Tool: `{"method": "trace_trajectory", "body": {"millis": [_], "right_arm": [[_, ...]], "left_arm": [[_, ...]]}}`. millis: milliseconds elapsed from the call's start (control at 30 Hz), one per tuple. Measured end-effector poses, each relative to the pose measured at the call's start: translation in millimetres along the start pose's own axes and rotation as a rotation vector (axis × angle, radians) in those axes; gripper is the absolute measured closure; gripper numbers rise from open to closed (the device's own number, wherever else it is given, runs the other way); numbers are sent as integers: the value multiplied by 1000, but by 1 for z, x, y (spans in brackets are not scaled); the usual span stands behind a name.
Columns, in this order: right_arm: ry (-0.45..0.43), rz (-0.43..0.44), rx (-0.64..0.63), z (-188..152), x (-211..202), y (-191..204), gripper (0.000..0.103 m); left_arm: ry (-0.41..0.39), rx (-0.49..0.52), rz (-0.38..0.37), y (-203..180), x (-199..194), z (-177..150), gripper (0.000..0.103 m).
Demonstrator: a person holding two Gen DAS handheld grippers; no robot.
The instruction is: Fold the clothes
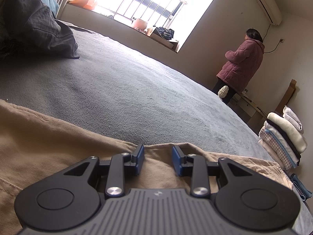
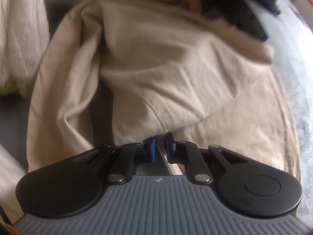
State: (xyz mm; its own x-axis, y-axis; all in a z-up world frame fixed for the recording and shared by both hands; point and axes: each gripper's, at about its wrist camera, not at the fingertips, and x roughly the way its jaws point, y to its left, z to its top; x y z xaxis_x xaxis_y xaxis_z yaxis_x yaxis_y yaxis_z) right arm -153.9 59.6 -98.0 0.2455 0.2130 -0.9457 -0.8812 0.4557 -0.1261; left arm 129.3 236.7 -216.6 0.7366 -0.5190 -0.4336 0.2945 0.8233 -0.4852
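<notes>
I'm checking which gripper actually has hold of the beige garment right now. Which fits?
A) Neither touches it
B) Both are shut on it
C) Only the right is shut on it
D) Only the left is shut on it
C: the right gripper has its fingers nearly closed on an edge of the beige garment, while the left gripper sits over the cloth with its fingers apart.

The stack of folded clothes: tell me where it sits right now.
In the left wrist view, the stack of folded clothes sits at the far right, on the edge of the grey bed cover, right of the beige garment.
</notes>
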Motion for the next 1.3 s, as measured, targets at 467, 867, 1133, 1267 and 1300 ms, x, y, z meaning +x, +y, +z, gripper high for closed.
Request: {"method": "trace_trajectory", "body": {"millis": [467,867,1133,1267,1300], "right_arm": [[-12,72,50,9,12,17,90],[73,-112,29,-24,-40,10,78],[178,-121,-54,-32,-21,5,79],[186,-116,-50,-29,-22,0,90],[187,-121,-38,-27,-25,-2,95]], "left_arm": [[1,-1,4,-2,2,1,70],[0,-3,1,0,4,2,70],[-1,-3,1,1,4,1,70],[-1,-4,0,1,3,1,70],[-2,-4,0,1,3,1,70]]}}
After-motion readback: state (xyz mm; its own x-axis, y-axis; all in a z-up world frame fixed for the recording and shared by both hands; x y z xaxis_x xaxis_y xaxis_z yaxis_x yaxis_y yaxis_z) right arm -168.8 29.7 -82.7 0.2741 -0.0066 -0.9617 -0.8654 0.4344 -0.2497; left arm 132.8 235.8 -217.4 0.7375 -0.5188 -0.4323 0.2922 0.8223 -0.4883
